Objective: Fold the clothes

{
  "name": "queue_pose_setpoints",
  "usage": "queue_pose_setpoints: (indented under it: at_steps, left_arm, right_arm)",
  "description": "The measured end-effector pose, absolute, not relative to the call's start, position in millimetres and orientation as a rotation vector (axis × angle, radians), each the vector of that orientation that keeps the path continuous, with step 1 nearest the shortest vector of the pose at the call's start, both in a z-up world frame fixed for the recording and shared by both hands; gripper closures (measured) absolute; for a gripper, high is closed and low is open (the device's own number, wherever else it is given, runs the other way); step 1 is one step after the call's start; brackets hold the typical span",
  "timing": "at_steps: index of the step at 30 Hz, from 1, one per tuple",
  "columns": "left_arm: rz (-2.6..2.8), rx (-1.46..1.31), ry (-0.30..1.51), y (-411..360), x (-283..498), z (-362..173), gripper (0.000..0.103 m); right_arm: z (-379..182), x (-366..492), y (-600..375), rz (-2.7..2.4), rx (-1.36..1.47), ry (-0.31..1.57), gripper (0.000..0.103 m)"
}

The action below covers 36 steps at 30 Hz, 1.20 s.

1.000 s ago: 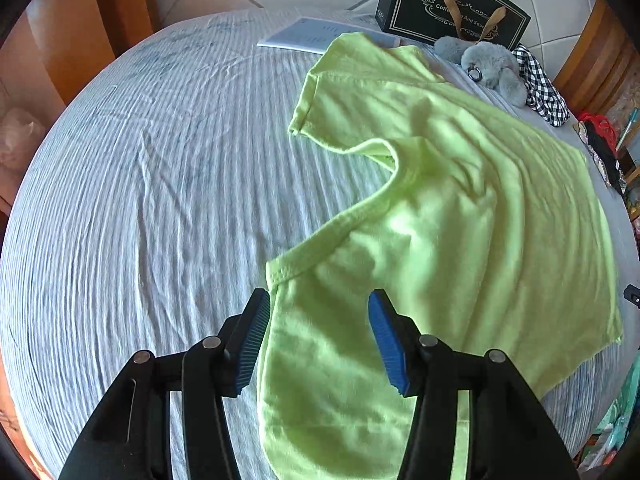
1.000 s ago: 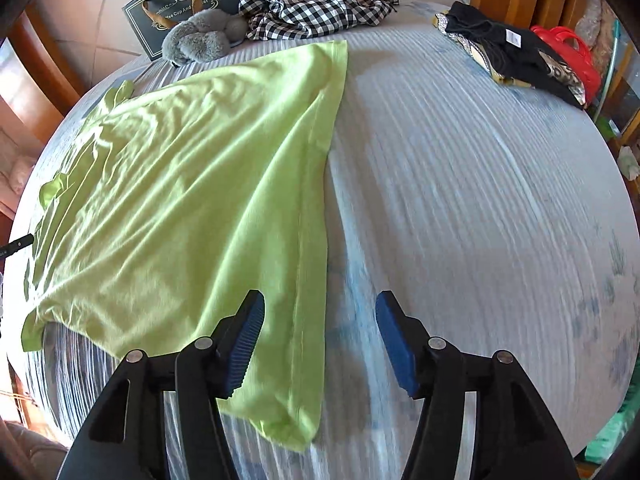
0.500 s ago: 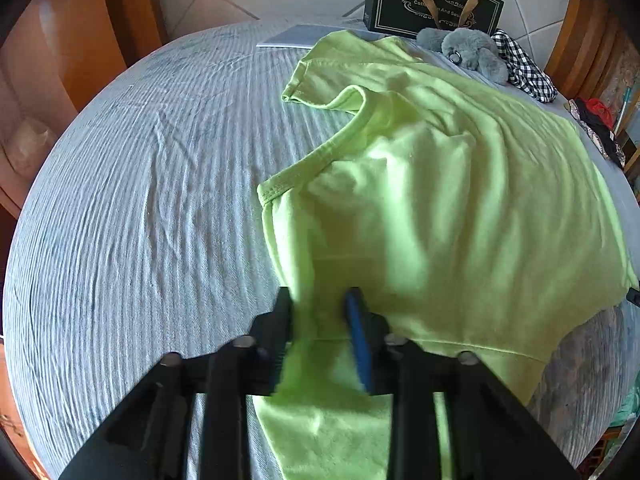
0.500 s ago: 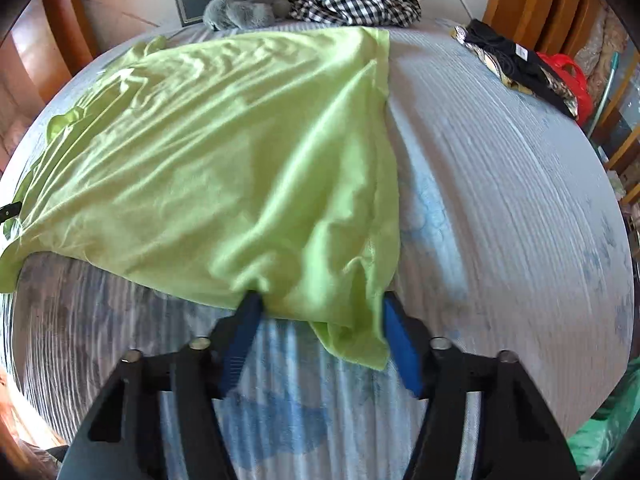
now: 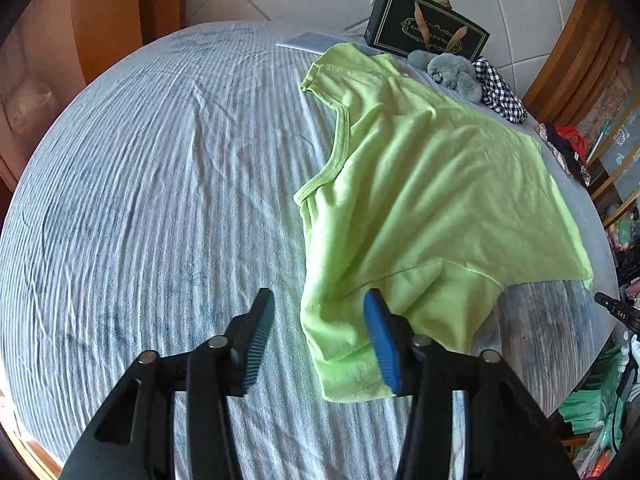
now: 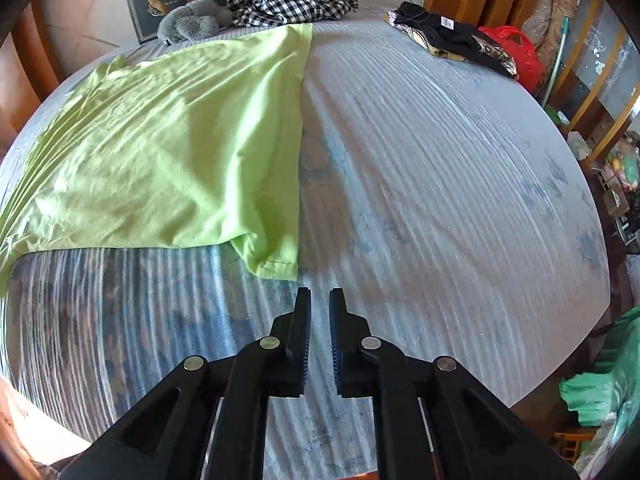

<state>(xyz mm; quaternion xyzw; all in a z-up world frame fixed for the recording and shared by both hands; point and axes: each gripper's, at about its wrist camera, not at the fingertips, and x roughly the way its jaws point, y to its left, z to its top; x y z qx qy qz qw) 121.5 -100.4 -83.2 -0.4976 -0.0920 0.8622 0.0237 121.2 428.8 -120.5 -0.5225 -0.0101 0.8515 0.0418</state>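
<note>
A lime green T-shirt [image 5: 432, 200] lies on a blue-white striped bed [image 5: 160, 200], its near side folded over onto the body. My left gripper [image 5: 320, 320] is open, and the shirt's near sleeve [image 5: 344, 344] lies between its fingers, not pinched. In the right wrist view the shirt [image 6: 168, 152] lies at the left, its folded hem corner [image 6: 276, 256] just beyond my right gripper [image 6: 320, 300]. The right gripper is shut and empty, hovering above the bed [image 6: 440, 200].
A dark gift bag [image 5: 428, 28], a grey plush toy [image 5: 452, 72] and a checkered cloth [image 5: 500, 92] sit at the far edge. Dark clothes [image 6: 452, 36] and a red bag [image 6: 512, 48] lie at the far right. Wooden bed frame [image 5: 576, 60] rings the bed.
Both grippers carried the shirt's near edge over onto the body and let go. The left gripper reopened; the right gripper pulled back and shut empty.
</note>
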Motion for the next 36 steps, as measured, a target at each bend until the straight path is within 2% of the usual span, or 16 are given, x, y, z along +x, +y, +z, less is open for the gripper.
queue_pose_setpoints:
  at_steps: [1,2,3,12,13,14,15,16,18,19,21,22,24,29,36]
  left_arm:
    - [2.662,-1.523,-0.269,-99.2,126.5,-80.3,0.044]
    - [2.651,-1.521,-0.242,-96.9,130.2,-79.3,0.044]
    - [2.642,-1.523,-0.213,-94.4,133.2,-79.4,0.044]
    - [2.552,-1.619,-0.177,-72.8,134.4,-105.8,0.044]
    - [2.553,-1.612,-0.153,-68.3,133.5,-105.7,0.046]
    - [2.552,-1.611,-0.131,-64.1,132.4,-105.4,0.052]
    - [2.549,-1.615,-0.108,-60.4,131.1,-104.7,0.071]
    - [2.544,-1.625,-0.088,-57.3,129.4,-104.4,0.095]
    - [2.540,-1.631,-0.073,-54.0,126.6,-100.9,0.098]
    - [2.543,-1.619,-0.076,-53.1,125.8,-96.4,0.099]
    - [2.560,-1.585,-0.093,-52.7,124.0,-83.3,0.100]
    - [2.572,-1.559,-0.111,-54.0,122.5,-74.1,0.100]
    - [2.603,-1.496,-0.155,-57.2,116.6,-51.6,0.100]
    - [2.645,-1.347,-0.232,-71.5,77.6,-0.3,0.100]
    - [2.702,-1.292,-0.218,-69.4,-20.0,21.0,0.100]
  right_arm:
    - [-118.8,123.9,424.9,2.632,-1.589,-0.049,0.067]
    - [-117.9,125.9,420.6,2.655,-1.579,-0.064,0.043]
    - [-117.3,127.0,417.1,2.674,-1.569,-0.075,0.032]
    - [-120.5,116.6,400.8,2.741,-1.529,-0.112,0.032]
    - [-121.2,115.1,400.5,2.742,-1.523,-0.118,0.032]
    - [-122.1,113.2,401.0,2.743,-1.520,-0.121,0.032]
    - [-123.5,110.8,402.1,2.742,-1.519,-0.121,0.032]
    - [-125.4,108.2,403.4,2.739,-1.518,-0.123,0.032]
    - [-131.8,102.5,403.5,2.736,-1.543,-0.117,0.032]
    - [-135.4,99.5,403.1,2.735,-1.558,-0.112,0.033]
    - [-140.0,93.8,402.5,2.733,-1.574,-0.100,0.070]
    - [-138.5,91.4,402.2,2.731,-1.557,-0.092,0.082]
    - [-131.1,87.2,401.8,2.736,-1.513,-0.080,0.092]
    - [-96.2,64.2,411.4,2.793,-1.410,-0.036,0.093]
    - [-62.3,-8.8,418.5,2.836,-1.321,-0.083,0.093]
